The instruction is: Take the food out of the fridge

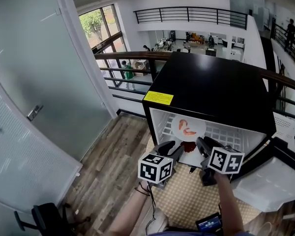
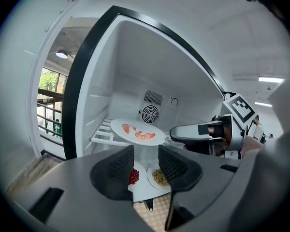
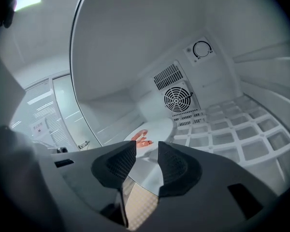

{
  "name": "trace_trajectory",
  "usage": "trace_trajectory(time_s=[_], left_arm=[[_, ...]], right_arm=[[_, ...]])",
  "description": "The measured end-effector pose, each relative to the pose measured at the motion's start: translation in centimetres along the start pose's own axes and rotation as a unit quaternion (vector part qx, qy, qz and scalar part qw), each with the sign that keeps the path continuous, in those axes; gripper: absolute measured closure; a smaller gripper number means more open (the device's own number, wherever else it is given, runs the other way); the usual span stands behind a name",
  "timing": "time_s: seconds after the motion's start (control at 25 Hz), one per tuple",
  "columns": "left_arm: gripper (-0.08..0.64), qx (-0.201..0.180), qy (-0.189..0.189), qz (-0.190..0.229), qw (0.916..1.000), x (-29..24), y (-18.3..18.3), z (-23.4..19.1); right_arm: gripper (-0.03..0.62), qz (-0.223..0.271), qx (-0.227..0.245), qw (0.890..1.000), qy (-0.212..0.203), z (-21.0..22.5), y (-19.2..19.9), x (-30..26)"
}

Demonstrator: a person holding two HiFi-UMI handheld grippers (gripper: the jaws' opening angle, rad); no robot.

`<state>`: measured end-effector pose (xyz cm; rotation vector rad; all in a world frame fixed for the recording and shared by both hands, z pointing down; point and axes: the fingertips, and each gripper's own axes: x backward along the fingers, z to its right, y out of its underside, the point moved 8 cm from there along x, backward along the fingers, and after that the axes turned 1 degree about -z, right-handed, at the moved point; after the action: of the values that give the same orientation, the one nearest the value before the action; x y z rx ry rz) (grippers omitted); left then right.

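Left hand-held gripper (image 2: 145,150) and right hand-held gripper (image 3: 146,146) are spread, empty; the centre-frame shrimp plate (image 1: 188,127) could be tipped by a one-sided pinch.

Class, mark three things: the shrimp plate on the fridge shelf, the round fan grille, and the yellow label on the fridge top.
shrimp plate (image 2: 154,127), left gripper view, bare right part of the plate.
fan grille (image 3: 177,99), right gripper view, its centre.
yellow label (image 1: 158,98), head view, its middle.
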<state>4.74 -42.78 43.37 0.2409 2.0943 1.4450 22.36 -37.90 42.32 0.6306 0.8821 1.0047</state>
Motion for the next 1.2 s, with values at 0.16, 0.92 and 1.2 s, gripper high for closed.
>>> trace_trajectory(time_s=[0.16,0.92,1.2], left_arm=[[0.396,0.055,0.003,-0.002,0.9985,-1.0,-0.4,-1.3],[0.396,0.143,0.017,-0.019,0.9893,-2.8,-1.0,-1.7],[0.397,0.211,0.029,-0.015,0.9770,-2.9,-1.3,-2.0]], right_arm=[[0.459,0.000,0.004,1.000,0.005,0.2,-0.5,-0.9],[0.457,-0.008,0.083,0.996,0.036,-1.2,-1.2,-2.7],[0.457,0.004,0.020,0.999,0.027,0.3,0.0,-0.8]])
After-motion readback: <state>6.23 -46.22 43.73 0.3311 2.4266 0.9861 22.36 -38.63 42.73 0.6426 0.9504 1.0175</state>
